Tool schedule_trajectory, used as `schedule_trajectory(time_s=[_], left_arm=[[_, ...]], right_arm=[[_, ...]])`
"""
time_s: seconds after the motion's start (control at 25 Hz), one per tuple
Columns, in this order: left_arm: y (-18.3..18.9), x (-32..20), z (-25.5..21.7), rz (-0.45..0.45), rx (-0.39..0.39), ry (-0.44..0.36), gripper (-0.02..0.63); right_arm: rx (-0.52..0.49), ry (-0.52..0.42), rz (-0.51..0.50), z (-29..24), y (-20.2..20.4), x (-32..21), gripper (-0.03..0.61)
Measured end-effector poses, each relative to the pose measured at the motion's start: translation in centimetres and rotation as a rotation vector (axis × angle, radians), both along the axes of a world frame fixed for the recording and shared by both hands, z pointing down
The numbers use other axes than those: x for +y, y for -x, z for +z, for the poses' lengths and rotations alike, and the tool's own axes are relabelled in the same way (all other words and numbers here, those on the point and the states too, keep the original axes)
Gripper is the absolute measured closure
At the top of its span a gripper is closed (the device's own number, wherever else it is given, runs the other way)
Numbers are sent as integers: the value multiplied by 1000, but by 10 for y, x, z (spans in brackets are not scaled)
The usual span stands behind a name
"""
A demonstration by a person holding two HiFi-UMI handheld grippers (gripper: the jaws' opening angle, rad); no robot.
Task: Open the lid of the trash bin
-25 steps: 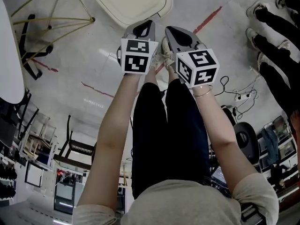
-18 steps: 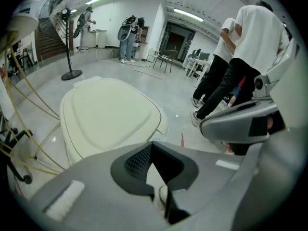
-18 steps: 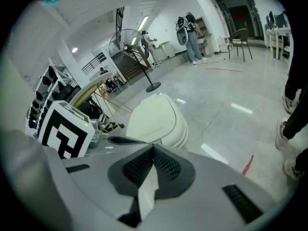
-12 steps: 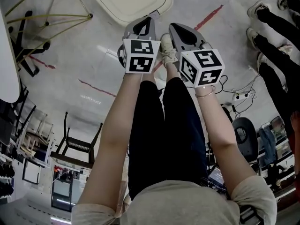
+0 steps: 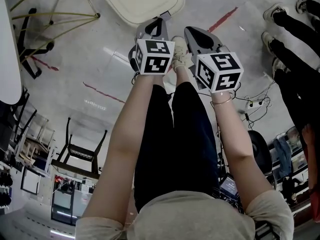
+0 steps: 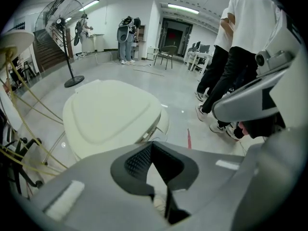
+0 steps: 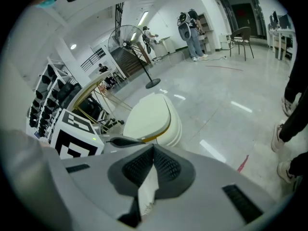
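Observation:
The trash bin (image 5: pixel 140 1) stands on the floor at the top of the head view, its cream lid (image 6: pixel 110 117) down. In the right gripper view the bin (image 7: pixel 151 117) is ahead and a little left. My left gripper (image 5: pixel 156 25) hovers just short of the bin's near edge, its jaws closed with nothing between them (image 6: pixel 152 146). Beside it, my right gripper (image 5: pixel 194 33) is also shut and empty (image 7: pixel 154 148), off the bin's right side. Neither gripper touches the bin.
Standing people's legs (image 5: pixel 295 29) are at the right, with cables (image 5: pixel 255 101) on the floor nearby. A yellow-framed stand (image 5: pixel 55 19) and a white table (image 5: pixel 7 59) are at the left, and a dark chair (image 5: pixel 80 154) lower left. My shoe (image 5: pixel 180 51) shows between the grippers.
Both grippers have drifted slightly rightward and a little nearer the bin. The lid has stayed down and both grippers have stayed shut.

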State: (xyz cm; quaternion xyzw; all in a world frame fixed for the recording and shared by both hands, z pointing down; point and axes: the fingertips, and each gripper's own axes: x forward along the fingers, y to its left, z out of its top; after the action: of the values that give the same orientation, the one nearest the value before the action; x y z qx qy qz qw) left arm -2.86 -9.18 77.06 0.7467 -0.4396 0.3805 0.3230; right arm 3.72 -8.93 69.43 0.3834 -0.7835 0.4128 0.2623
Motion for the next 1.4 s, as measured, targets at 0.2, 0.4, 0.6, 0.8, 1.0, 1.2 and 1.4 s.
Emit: schedule_trajectory(time_s=[0.2,0.4,0.6,0.8,1.0,1.2,1.4], left_arm=[[6,-1,-1,-40,-2,3,604],[3,7,-7,-7,-23,63,604],[-2,-8,-49,-10,38,25,604],[10,-16,-103,-7,71,-22,604],[19,-22,-165,-35,146,-87,604],[19,1,-224,-73,248,-115,604],[9,2,-288,-102,356,-196,604]], right_arm=[[-2,-15,-5,-12,8,-2,571],[-4,-28,-4,-28,11,-1,571],[2,-60,-6,-58,5,-11,571],[4,-96,-6,-102,6,-11,571],[-2,-149,-1,-147,12,-15,571],[-12,-193,5,-197,23,-11,571],[-31,-239,-55,-237,26,1,571]])
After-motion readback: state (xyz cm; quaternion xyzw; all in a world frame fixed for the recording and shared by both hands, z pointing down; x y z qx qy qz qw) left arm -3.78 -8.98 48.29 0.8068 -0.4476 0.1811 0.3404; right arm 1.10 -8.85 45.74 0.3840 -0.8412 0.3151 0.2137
